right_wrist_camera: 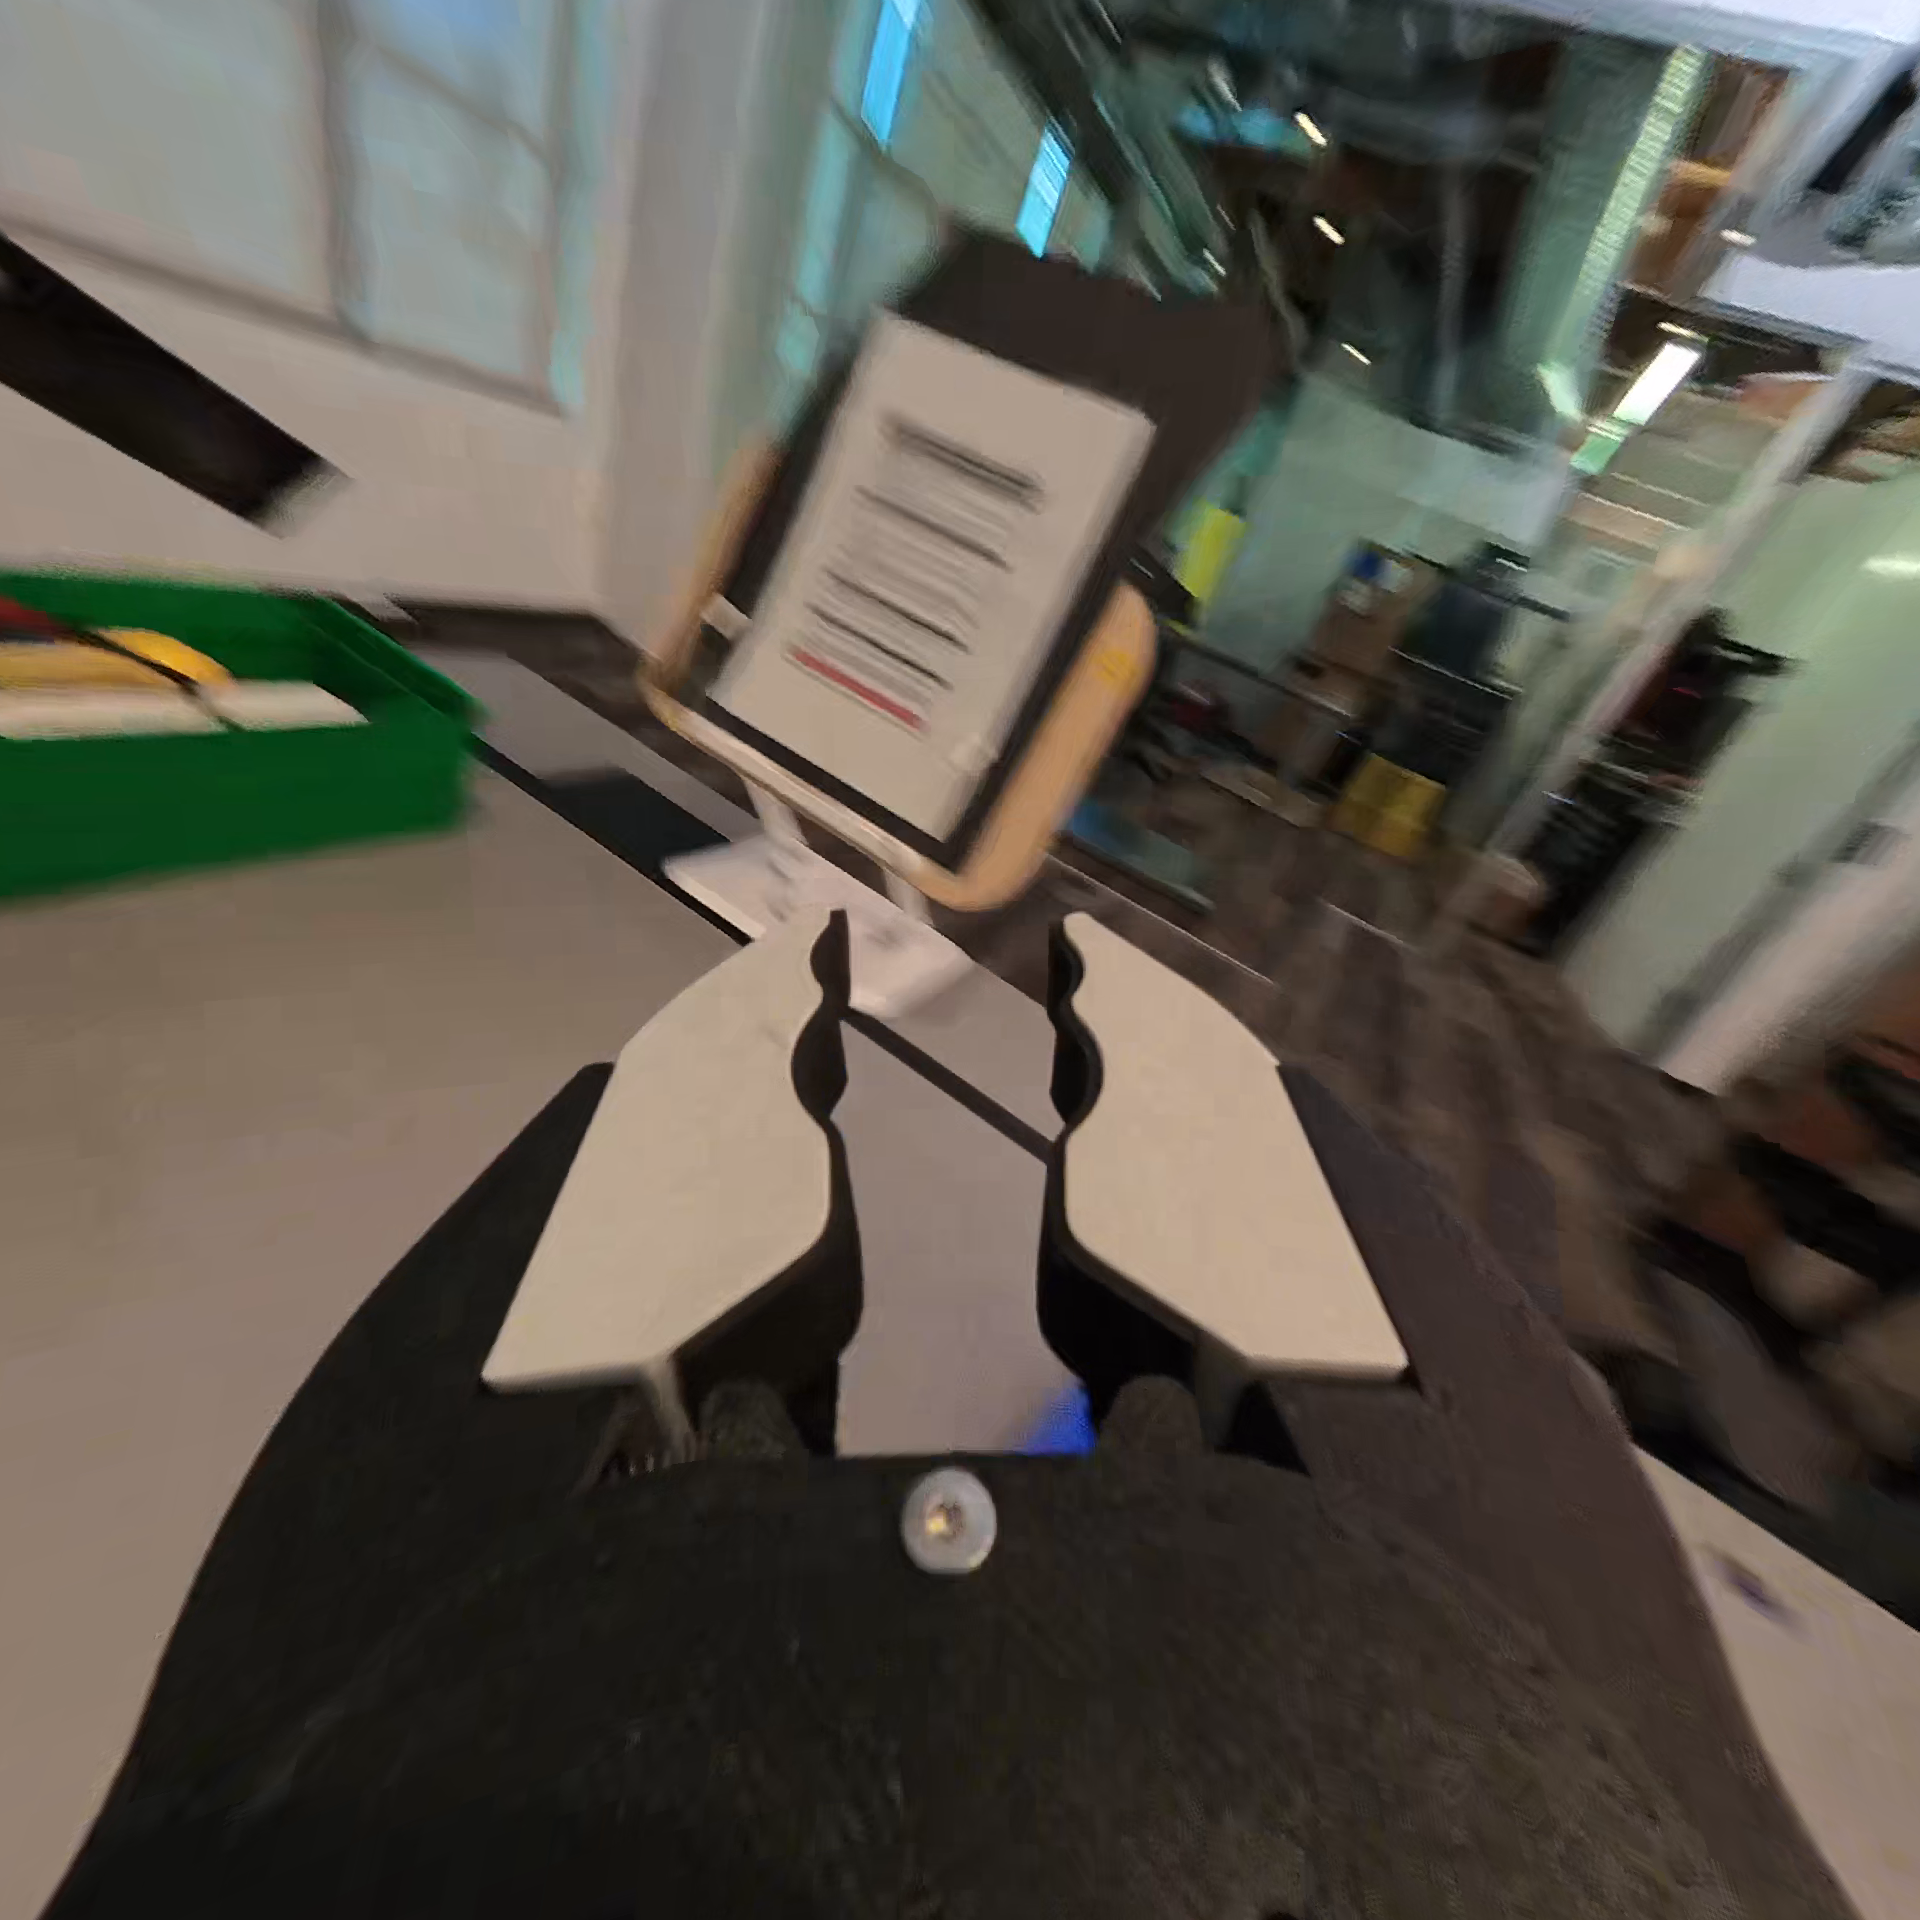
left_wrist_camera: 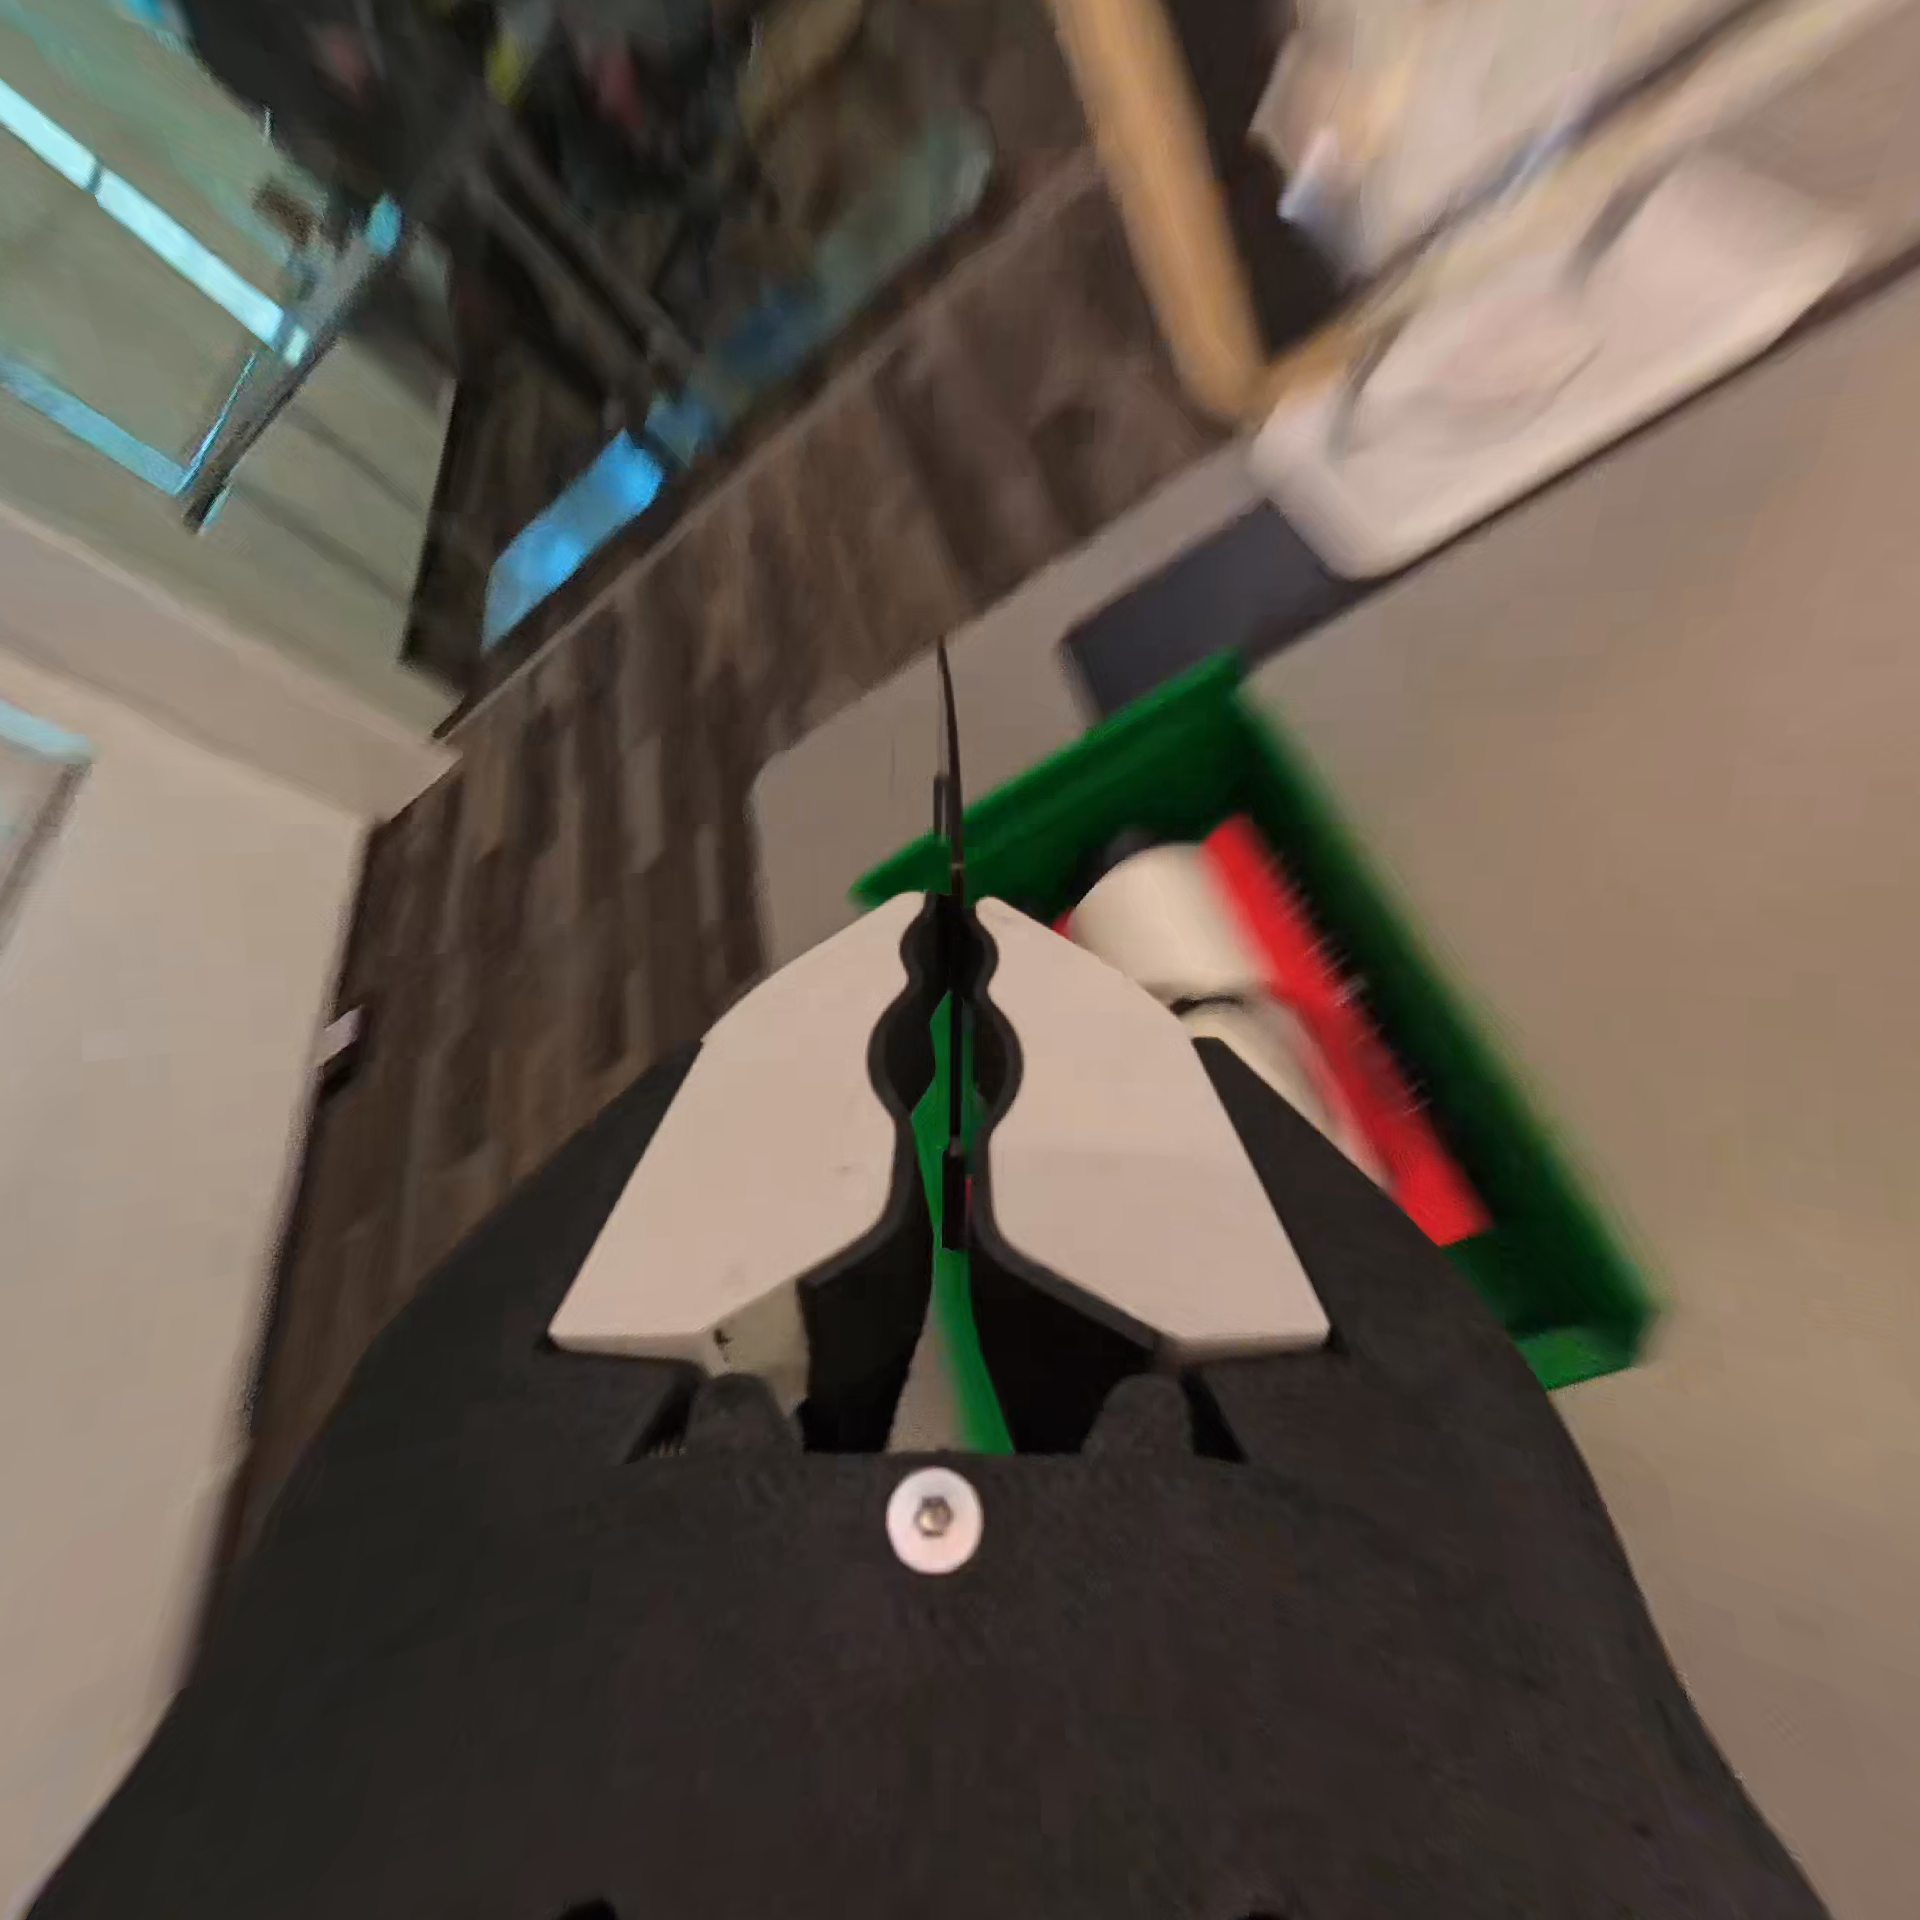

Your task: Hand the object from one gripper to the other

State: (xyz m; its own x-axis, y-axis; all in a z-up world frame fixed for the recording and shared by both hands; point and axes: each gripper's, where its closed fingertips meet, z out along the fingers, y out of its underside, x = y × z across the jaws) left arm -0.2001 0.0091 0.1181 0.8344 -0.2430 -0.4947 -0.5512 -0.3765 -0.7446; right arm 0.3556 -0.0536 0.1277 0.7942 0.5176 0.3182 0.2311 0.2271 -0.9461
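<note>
- The left gripper (left_wrist_camera: 948, 914) is clenched on a thin black strip (left_wrist_camera: 950, 821), which pokes out past its tips.
- Beyond it, to the right, a green bin (left_wrist_camera: 1455, 997) sits on the grey table (left_wrist_camera: 1714, 831).
- The right gripper (right_wrist_camera: 948, 951) is released, nothing between its fingers (right_wrist_camera: 717, 1143).
- A framed sheet (right_wrist_camera: 925, 582) stands beyond, the bin far left.

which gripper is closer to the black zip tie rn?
Left. The left gripper is shut on the black zip tie; the right gripper is open and empty, with no tie in its view.
</note>
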